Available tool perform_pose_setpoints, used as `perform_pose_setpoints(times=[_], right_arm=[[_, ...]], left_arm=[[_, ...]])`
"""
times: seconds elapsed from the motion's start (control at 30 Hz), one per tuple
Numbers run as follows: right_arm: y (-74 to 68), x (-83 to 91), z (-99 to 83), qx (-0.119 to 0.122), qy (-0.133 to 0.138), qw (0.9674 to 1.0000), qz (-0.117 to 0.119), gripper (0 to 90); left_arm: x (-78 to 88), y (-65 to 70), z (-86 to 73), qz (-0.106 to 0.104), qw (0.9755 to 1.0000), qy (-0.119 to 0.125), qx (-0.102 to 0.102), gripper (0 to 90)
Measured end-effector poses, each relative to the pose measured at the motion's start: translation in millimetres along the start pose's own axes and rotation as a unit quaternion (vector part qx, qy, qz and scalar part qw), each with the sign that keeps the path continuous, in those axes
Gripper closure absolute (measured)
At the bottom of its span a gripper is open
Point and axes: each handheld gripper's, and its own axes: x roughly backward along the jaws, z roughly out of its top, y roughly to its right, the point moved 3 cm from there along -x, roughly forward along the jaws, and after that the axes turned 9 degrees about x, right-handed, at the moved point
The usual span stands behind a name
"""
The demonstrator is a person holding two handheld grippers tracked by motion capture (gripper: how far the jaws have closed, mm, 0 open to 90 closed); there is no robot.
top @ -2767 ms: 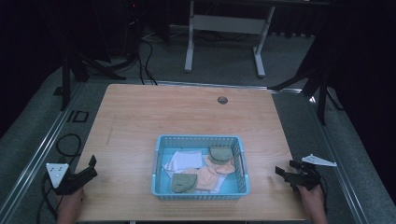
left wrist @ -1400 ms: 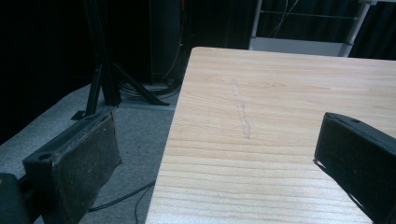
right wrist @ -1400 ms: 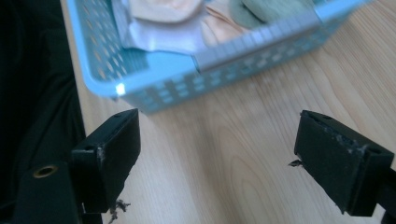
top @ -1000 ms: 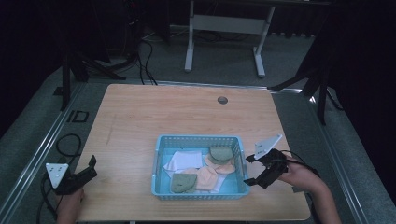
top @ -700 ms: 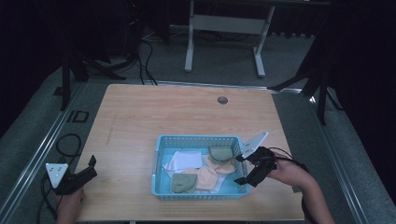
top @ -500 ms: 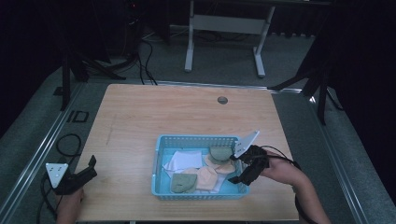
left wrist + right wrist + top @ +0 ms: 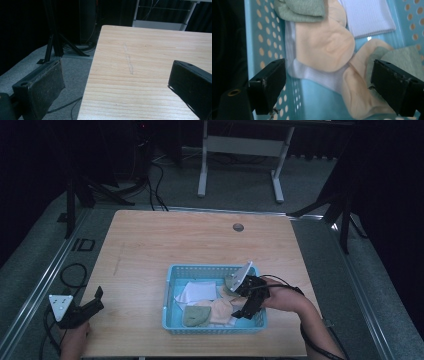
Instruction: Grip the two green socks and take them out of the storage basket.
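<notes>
A light blue perforated basket (image 7: 200, 268) stands on the wooden table (image 7: 175, 240) near its front edge. In it lie a white sock (image 7: 197, 291), a green sock (image 7: 195, 316), peach socks (image 7: 220, 310) and a second green sock (image 7: 231, 282). My right gripper (image 7: 244, 301) hangs open inside the basket's right end. In the right gripper view its jaws straddle a peach sock (image 7: 324, 47), with the gripper (image 7: 328, 72) holding nothing. A green sock (image 7: 397, 57) lies by one jaw. My left gripper (image 7: 96, 301) rests open at the table's front left edge.
The basket wall (image 7: 262, 37) runs close to one jaw in the right gripper view. The left gripper (image 7: 117, 72) looks over bare table (image 7: 150, 50) and the floor beyond its left edge. A small round grommet (image 7: 238, 227) sits near the far edge.
My right gripper has moved left from the table's right edge and dipped into the basket's right end, still open. The left gripper has stayed put.
</notes>
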Motion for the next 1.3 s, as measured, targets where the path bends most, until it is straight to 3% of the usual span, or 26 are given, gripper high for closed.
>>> perform_pose_setpoints(times=[0.2, 0.33, 0.8, 1.07, 1.3], right_arm=[[0.6, -7.2, 14.2, 0.0, 0.014, 0.9997, 0.022, 13.1], [-2.5, -12.8, 21.9, 0.018, 0.003, 0.9994, 0.029, 14.8], [-2.8, -29.4, 51.6, 0.05, 0.004, 0.9972, 0.056, 30.6], [0.6, -46.1, 61.5, 0.052, -0.009, 0.9965, 0.065, 35.0], [-1.0, -61.8, 65.5, 0.048, -0.037, 0.9954, 0.074, 41.9]], left_arm=[[0.0, 0.0, 0.0, 0.0, 1.0, 0.0, 0.0, 0.5], [0.0, -0.1, 0.0, 0.0, 1.0, 0.0, 0.001, 0.5], [-0.1, 0.0, 0.0, -0.001, 1.0, 0.0, 0.001, 0.5], [-0.2, -0.1, 0.0, 0.0, 1.0, -0.001, 0.001, 0.5], [-0.2, -0.1, 0.0, -0.001, 1.0, -0.001, 0.001, 0.5]])
